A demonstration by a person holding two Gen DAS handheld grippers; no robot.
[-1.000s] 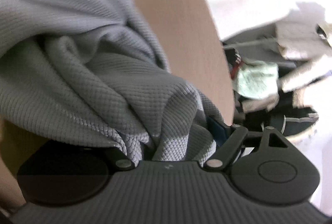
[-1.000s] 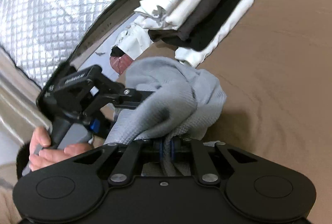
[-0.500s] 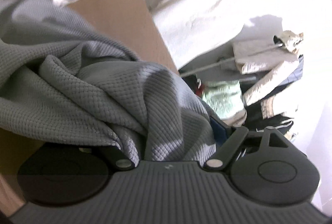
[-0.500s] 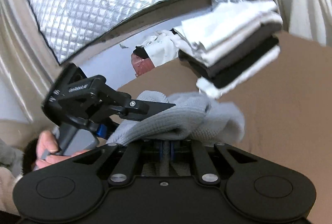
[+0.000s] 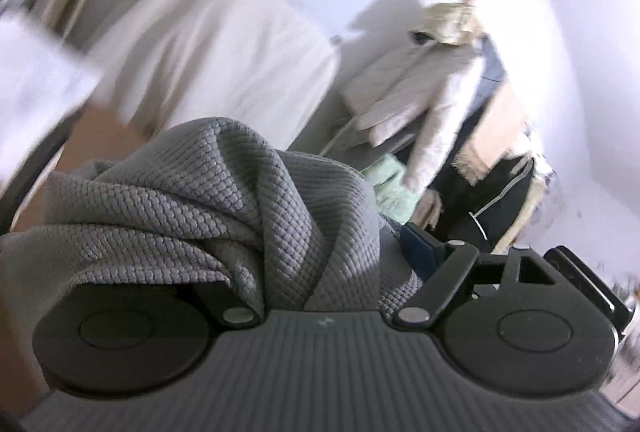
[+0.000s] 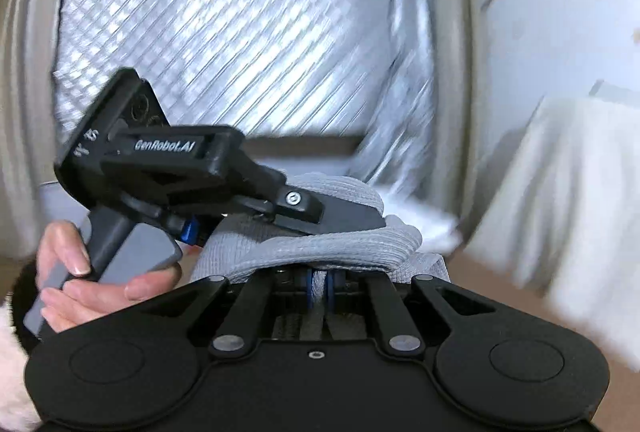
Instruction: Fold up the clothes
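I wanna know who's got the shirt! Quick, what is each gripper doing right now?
Left gripper: jaws shut on the grey waffle-knit garment.
Right gripper: jaws shut on the same garment.

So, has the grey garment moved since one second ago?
Yes. The grey garment has risen: in the right wrist view it now sits against the silver quilted panel, not the brown surface.

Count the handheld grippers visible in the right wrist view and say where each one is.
2. The right gripper fills the bottom foreground, shut on the grey garment. The left gripper reaches in from the left, held by a hand, clamping the same garment.
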